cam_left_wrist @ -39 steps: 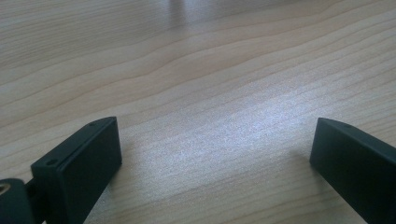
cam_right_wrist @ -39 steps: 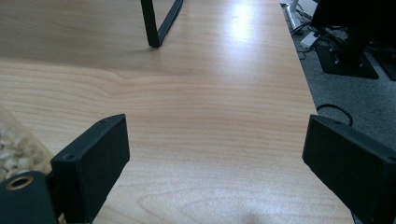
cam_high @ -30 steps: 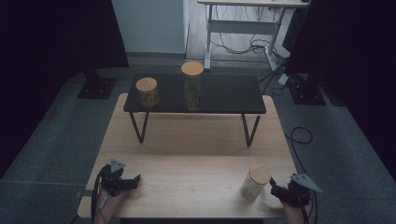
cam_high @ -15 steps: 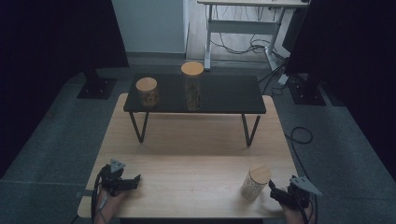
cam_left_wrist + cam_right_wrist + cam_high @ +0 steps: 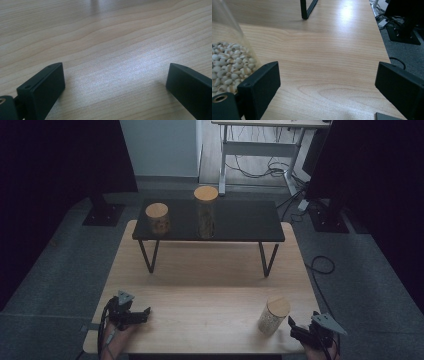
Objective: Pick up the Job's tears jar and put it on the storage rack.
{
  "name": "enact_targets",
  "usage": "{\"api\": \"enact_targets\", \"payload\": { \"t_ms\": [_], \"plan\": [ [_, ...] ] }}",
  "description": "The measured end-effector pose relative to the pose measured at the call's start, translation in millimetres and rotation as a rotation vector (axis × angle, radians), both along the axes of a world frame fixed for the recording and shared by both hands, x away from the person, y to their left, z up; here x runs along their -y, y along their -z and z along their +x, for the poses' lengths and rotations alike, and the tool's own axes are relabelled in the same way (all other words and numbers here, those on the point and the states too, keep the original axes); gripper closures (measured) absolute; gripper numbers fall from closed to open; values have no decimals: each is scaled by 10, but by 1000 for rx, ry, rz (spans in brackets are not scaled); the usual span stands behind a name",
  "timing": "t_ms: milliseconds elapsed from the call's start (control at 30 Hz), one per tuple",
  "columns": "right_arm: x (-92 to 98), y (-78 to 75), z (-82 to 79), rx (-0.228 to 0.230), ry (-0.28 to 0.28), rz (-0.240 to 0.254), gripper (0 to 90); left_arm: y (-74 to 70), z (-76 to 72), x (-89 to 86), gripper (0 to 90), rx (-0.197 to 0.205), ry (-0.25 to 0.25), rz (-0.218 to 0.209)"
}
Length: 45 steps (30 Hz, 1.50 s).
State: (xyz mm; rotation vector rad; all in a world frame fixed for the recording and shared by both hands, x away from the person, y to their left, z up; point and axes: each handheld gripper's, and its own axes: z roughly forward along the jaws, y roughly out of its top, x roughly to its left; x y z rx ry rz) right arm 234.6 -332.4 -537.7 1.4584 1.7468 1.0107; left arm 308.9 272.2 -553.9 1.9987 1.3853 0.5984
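R tool (image 5: 296, 330) sits at the near R corner of the tabletop (image 5: 210, 290), jaws spread w/ nothing between, having just been opening; the jar of pale beans (image 5: 273, 315) stands upright just beside it, off its L jaw. L tool (image 5: 142, 314) lies near the front L edge, jaws spread wide over bare wood.

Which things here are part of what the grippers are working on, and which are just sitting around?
In the job:
- jar of pale beans, standing on the wooden table beside the right gripper, not between its jaws
- right gripper, open
- left gripper, open on bare wood

Just standing by:
- short jar and tall jar on the black shelf
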Motion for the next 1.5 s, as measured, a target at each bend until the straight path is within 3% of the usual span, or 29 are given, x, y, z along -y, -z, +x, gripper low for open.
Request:
{"api": "enact_targets", "payload": {
  "t_ms": [700, 1500],
  "plan": [
    [-89, 16, -137, -14, -87, -11, 55, 0, -1, 0, 17, 0, 0, 0],
    [-177, -11, -287, -19, -211, 27, 54, 0, -1, 1, 17, 0, 0, -1]
  ]
}}
